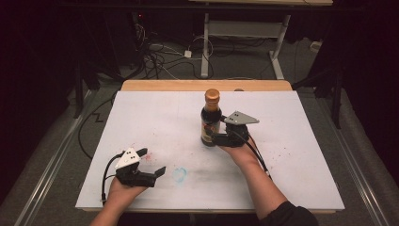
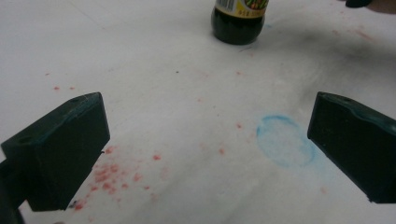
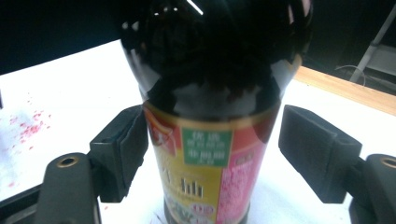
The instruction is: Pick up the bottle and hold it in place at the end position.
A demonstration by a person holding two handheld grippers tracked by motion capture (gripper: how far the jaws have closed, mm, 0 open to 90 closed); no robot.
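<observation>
Between my right gripper's [image 3: 212,154] two black jaws stands the dark sauce bottle [image 3: 210,112], upright on the white table sheet [image 1: 155,117]. The pads sit on either side of its label: the one at the left of the right gripper view is almost against the glass, the other stands clearly off it, so I am not squeezing the bottle. From the high view, that gripper [image 1: 214,136] reaches the bottle's lower body from the side nearest me, its grey plate on top, and the bottle's orange-brown cap [image 1: 212,95] rises above it. My left gripper [image 2: 205,149] is spread wide with nothing between its jaws, just the sheet below, with red speckles [image 2: 109,175] near one jaw and a faint blue ring [image 2: 285,140] near the other. From above, it [image 1: 153,162] hovers near the front left of the table, well apart from the bottle. Beyond the sheet's far edge runs a wooden board [image 1: 207,85], then cables on the floor.
</observation>
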